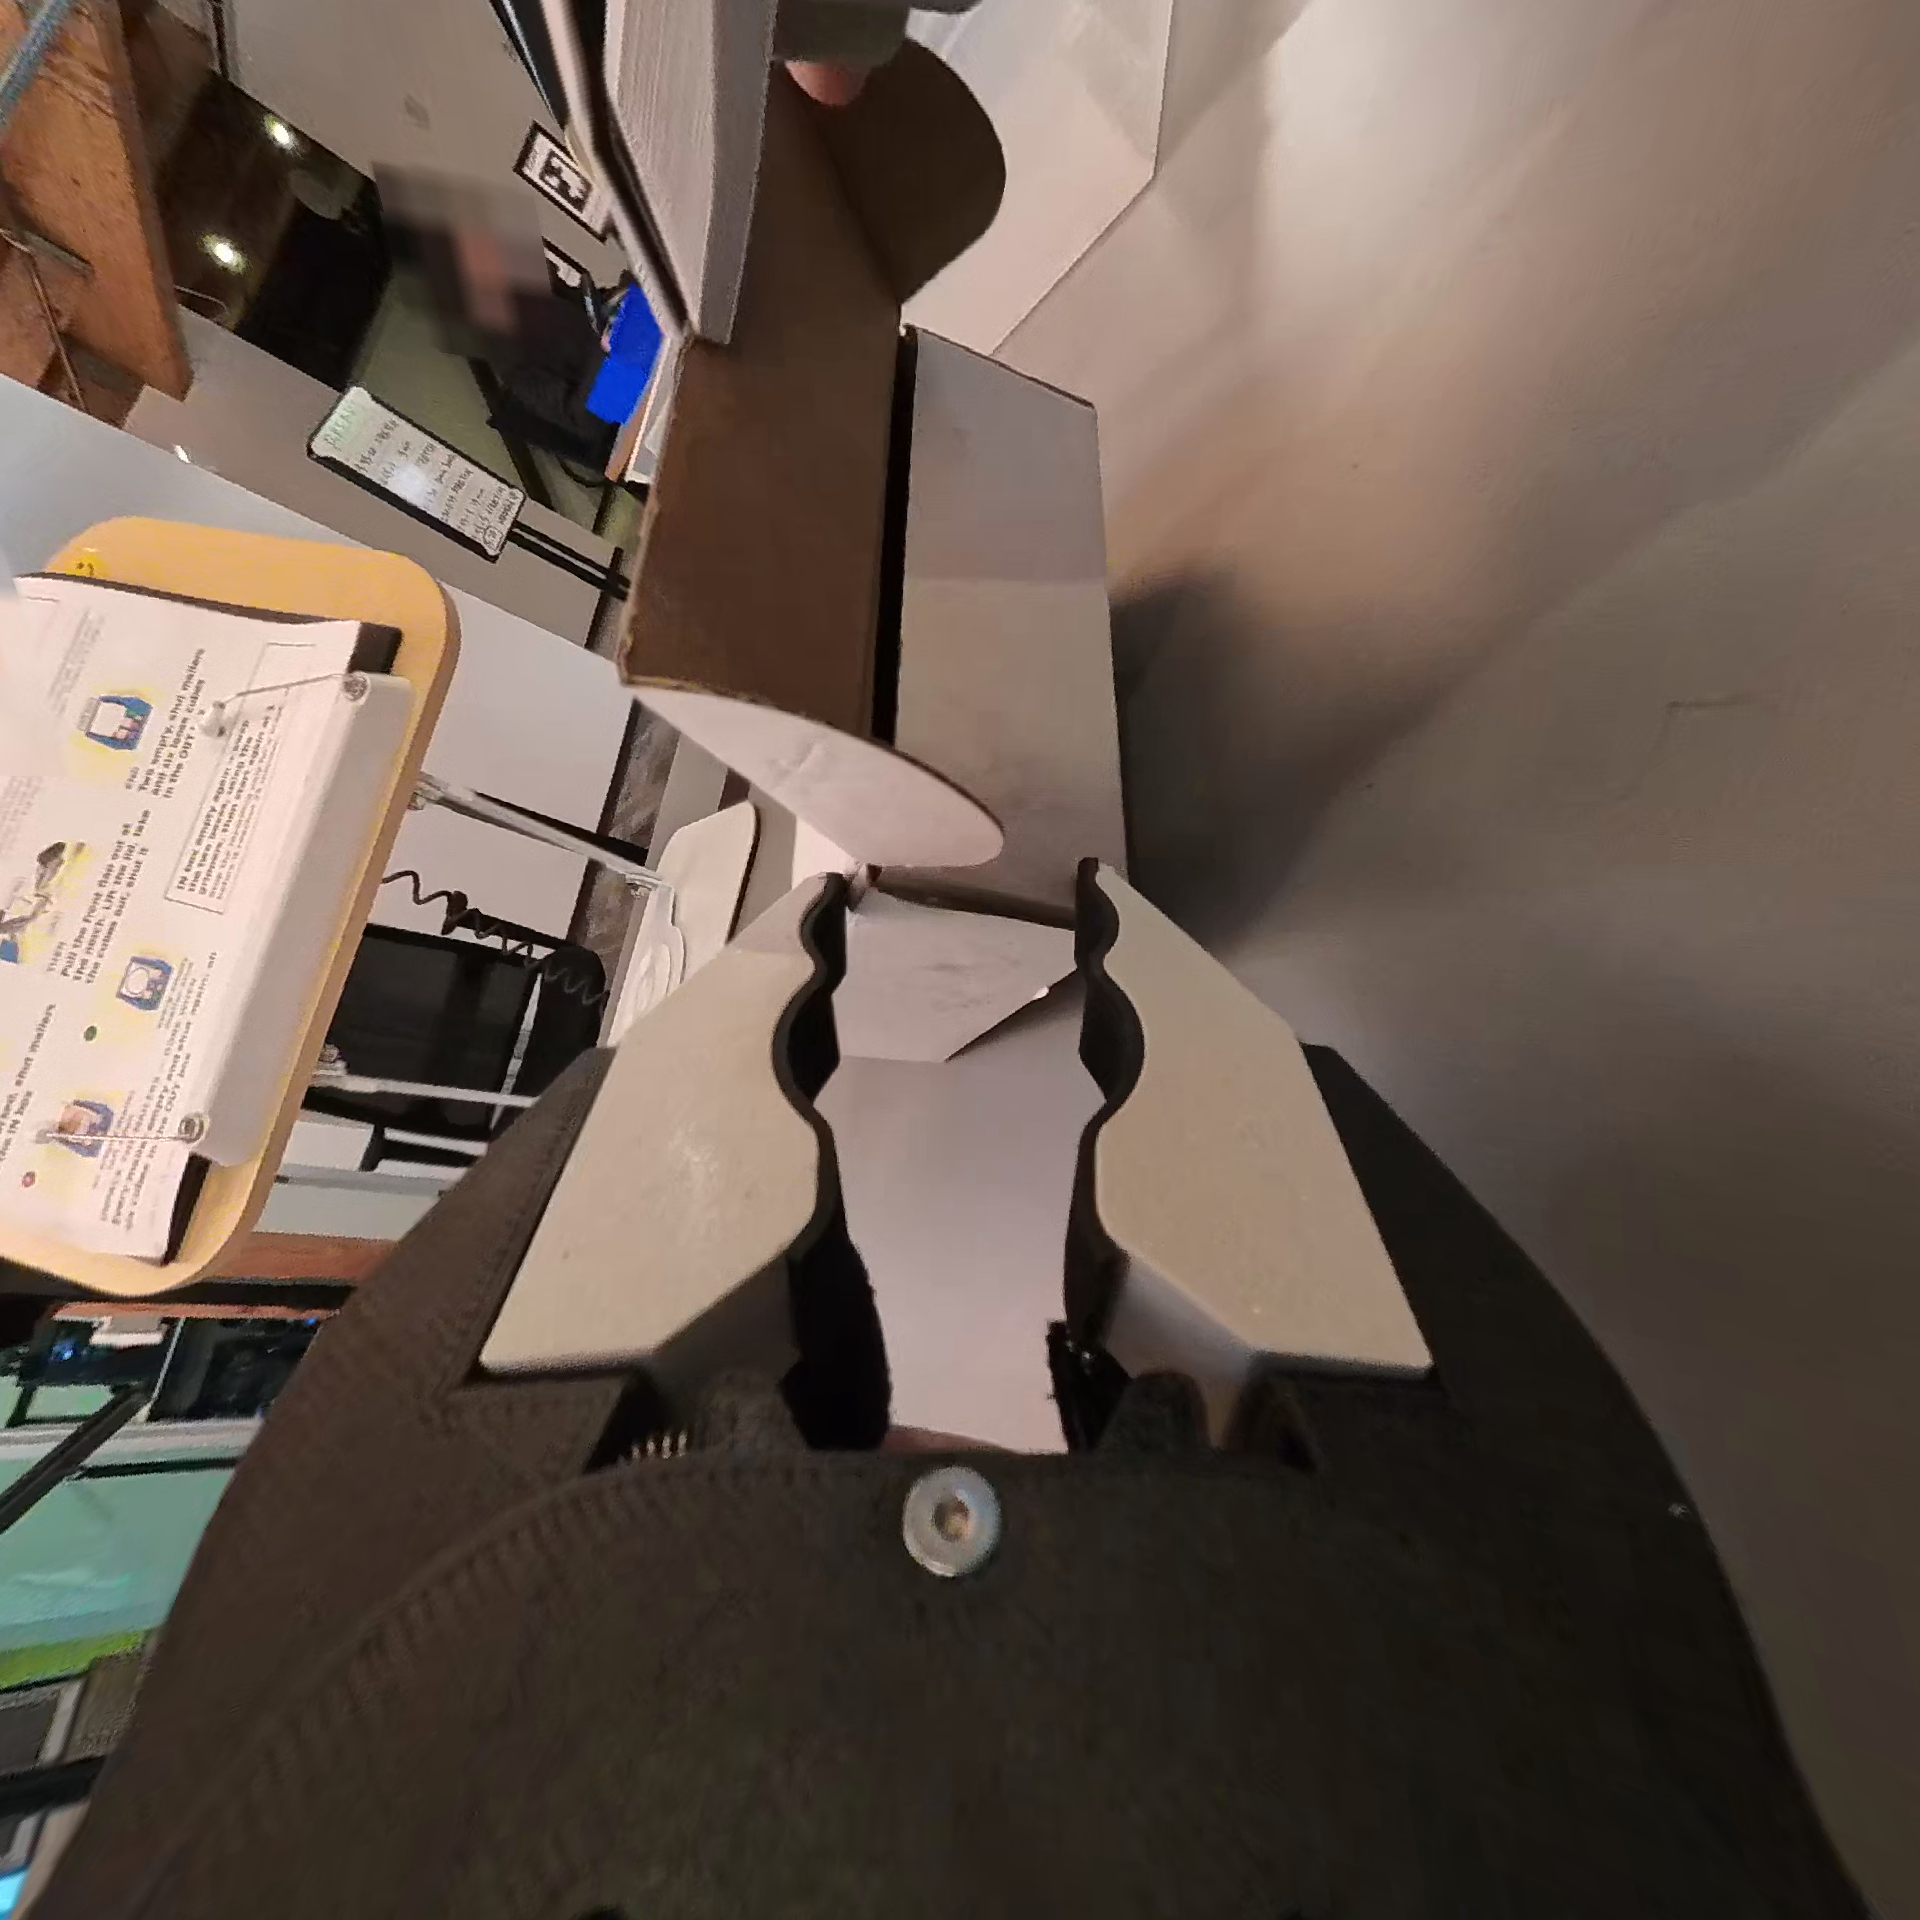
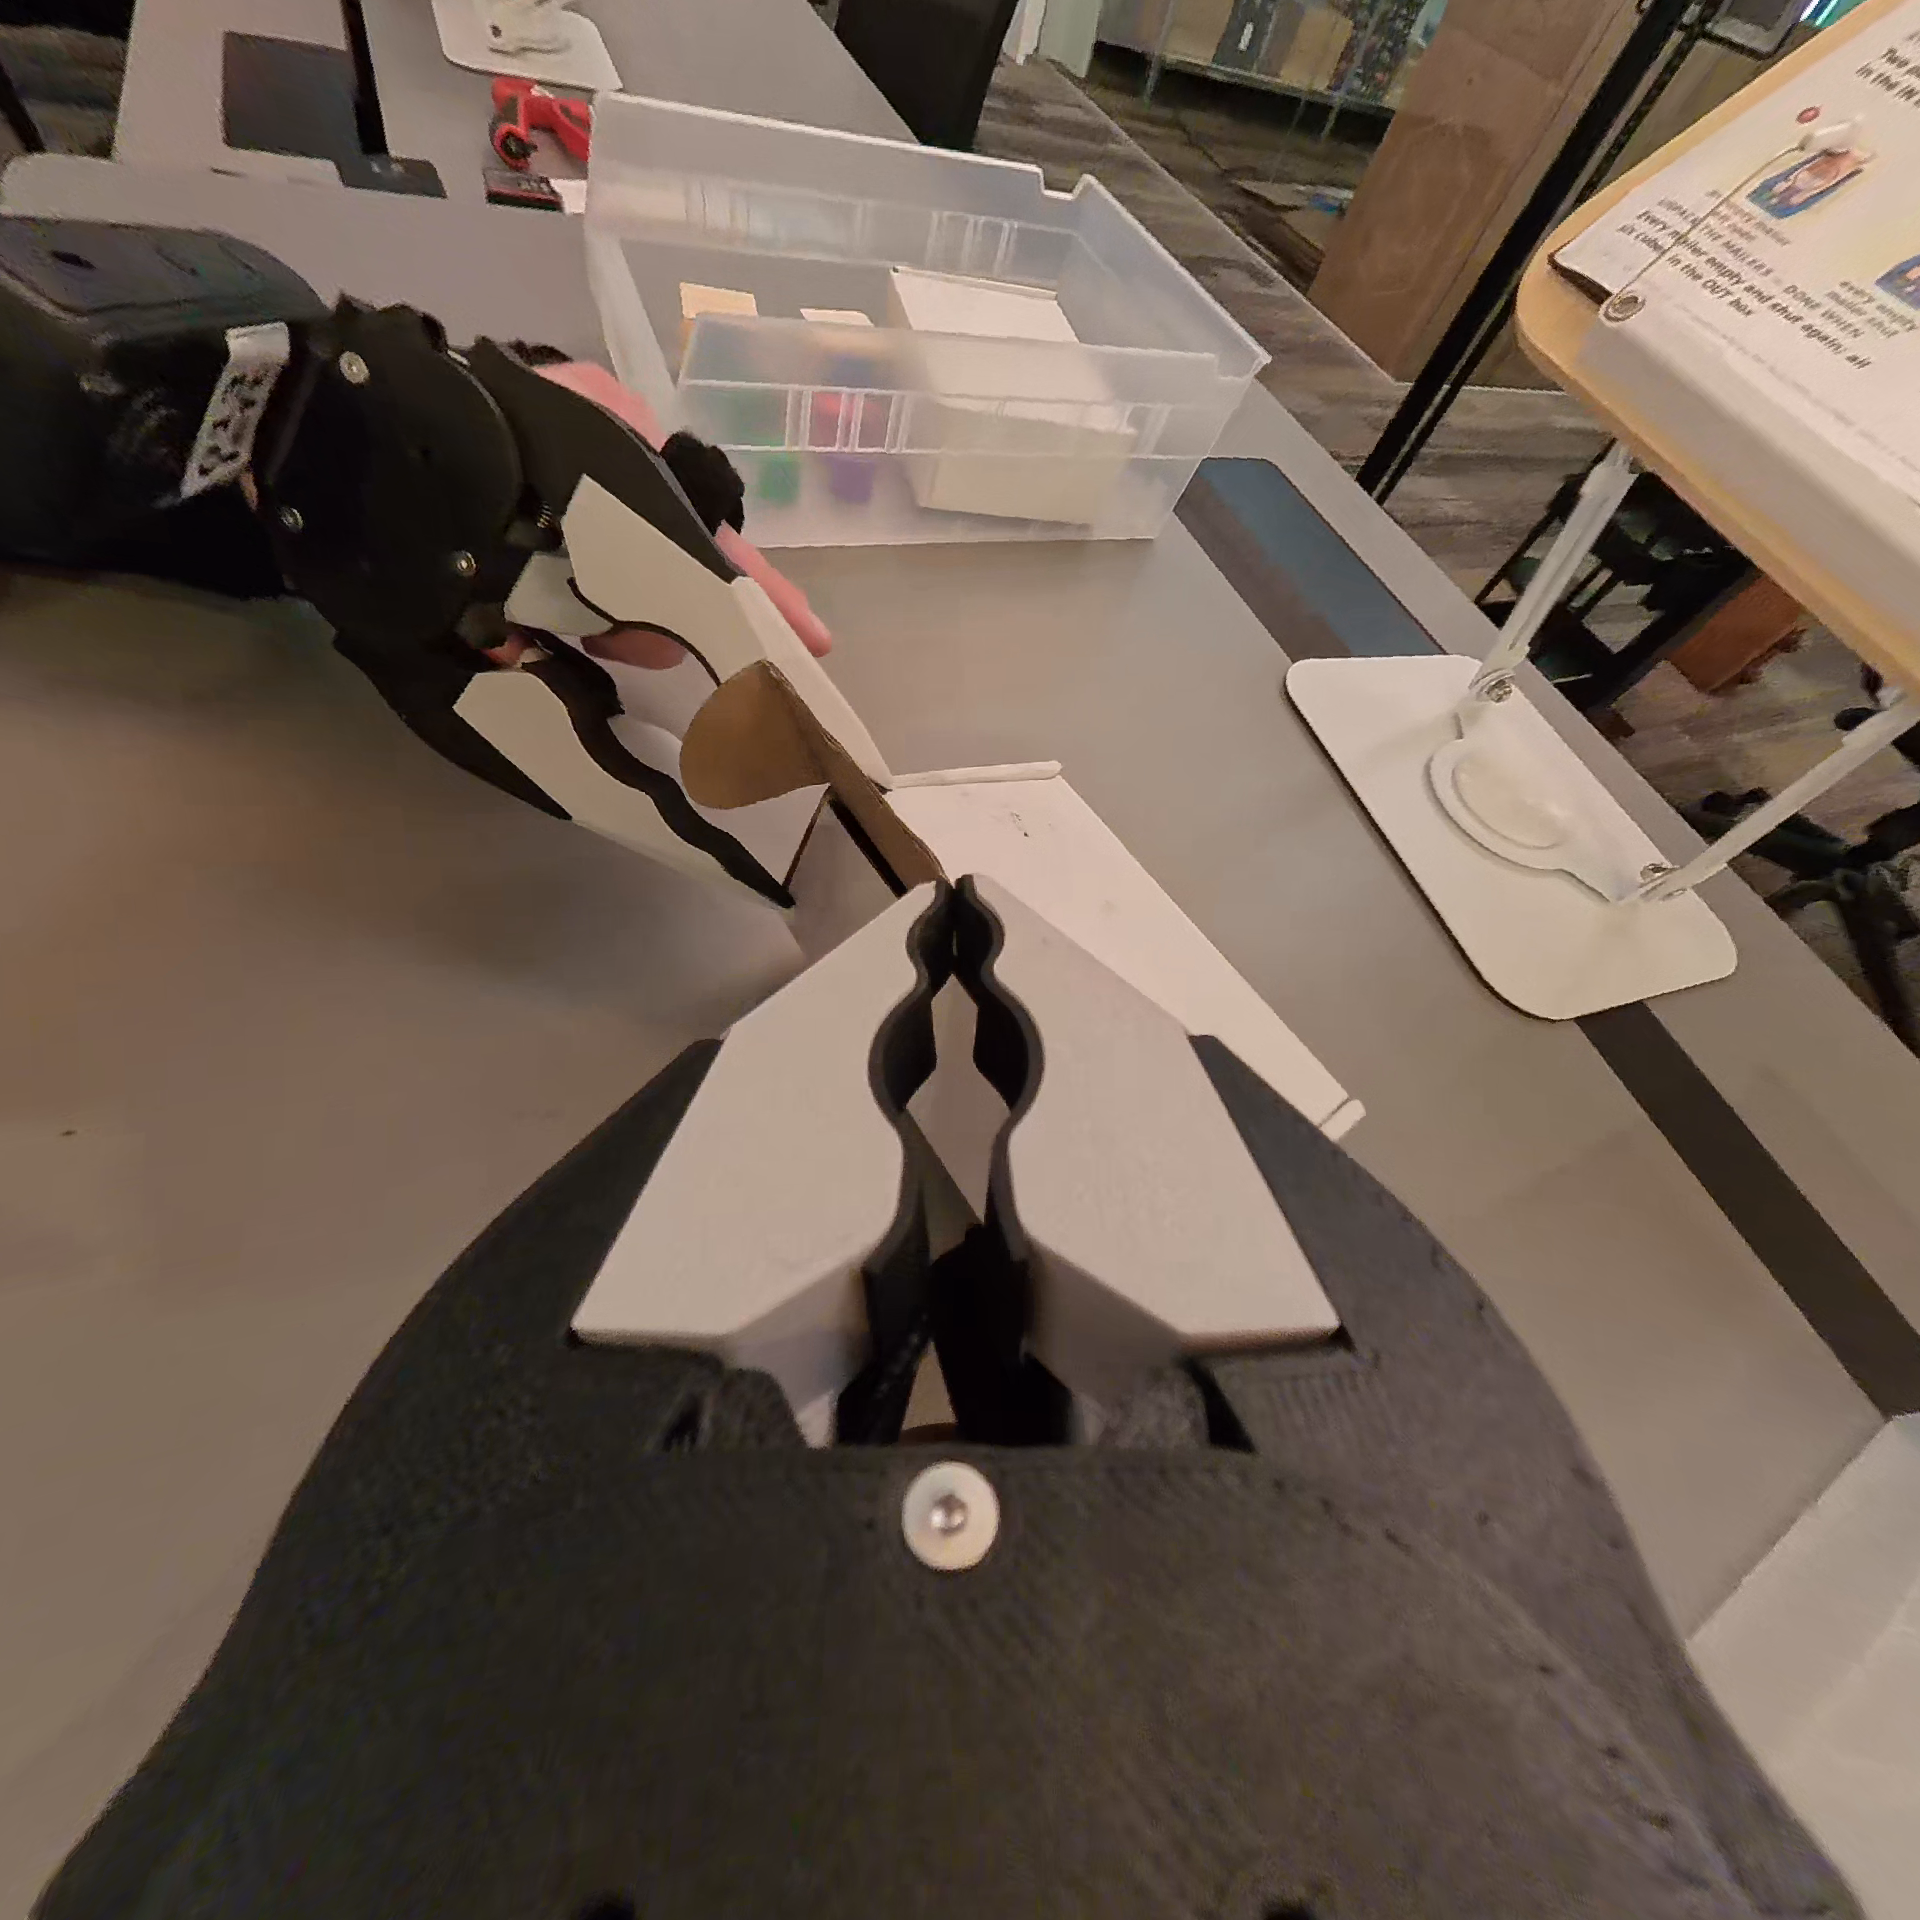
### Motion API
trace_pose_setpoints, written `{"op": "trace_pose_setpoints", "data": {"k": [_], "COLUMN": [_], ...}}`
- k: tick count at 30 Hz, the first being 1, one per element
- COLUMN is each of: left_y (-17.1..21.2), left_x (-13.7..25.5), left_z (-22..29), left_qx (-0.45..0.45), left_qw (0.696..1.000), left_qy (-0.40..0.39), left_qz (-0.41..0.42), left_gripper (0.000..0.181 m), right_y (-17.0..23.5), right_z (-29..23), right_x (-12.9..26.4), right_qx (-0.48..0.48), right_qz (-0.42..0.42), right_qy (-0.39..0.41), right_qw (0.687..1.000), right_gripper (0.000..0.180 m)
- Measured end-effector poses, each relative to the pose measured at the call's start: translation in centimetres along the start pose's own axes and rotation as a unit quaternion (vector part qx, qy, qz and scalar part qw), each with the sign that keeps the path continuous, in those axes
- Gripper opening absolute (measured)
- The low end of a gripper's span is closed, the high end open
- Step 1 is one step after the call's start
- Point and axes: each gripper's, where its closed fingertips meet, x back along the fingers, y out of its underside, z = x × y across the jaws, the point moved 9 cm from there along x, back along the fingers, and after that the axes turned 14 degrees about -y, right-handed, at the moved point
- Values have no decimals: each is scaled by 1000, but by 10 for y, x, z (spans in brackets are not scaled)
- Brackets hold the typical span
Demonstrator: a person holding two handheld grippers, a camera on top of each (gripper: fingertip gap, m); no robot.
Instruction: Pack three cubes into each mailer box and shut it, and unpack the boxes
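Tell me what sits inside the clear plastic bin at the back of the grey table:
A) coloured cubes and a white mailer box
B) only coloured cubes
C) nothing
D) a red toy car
A: in the right wrist view, the clear plastic bin holds green, red and purple cubes on its left side and a white mailer box on its right.

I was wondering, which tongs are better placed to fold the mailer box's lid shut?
Right, probably. The right tongs are closed on the brown edge of the raised lid, so they could swing it over. The left tongs are open, straddling a wall of the mailer box, gripping nothing.
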Motion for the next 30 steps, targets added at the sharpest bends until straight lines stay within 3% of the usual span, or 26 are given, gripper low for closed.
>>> {"op": "trace_pose_setpoints", "data": {"k": [6,12,15,19,26,30], "left_y": [-2,-3,-3,-4,-8,-16], "left_x": [3,6,3,1,-9,-13], "left_z": [7,6,14,21,22,18], "left_qx": [-27,22,-11,-44,-68,-60], "left_qw": [999,999,1000,999,998,997], "left_qy": [-20,-18,-15,-6,-6,-47], "left_qz": [14,21,15,9,5,-4], "left_gripper": [41,35,36,24,27,28], "right_y": [7,14,16,13,3,-9], "right_z": [6,-2,-3,0,9,13], "right_x": [3,8,7,9,3,4], "right_qx": [-34,-21,-21,-45,-39,-37], "right_qz": [26,34,29,59,25,8], "right_qy": [-12,-22,-22,-30,-17,-11], "right_qw": [999,999,999,997,999,999], "right_gripper": [0,0,0,0,0,0]}}
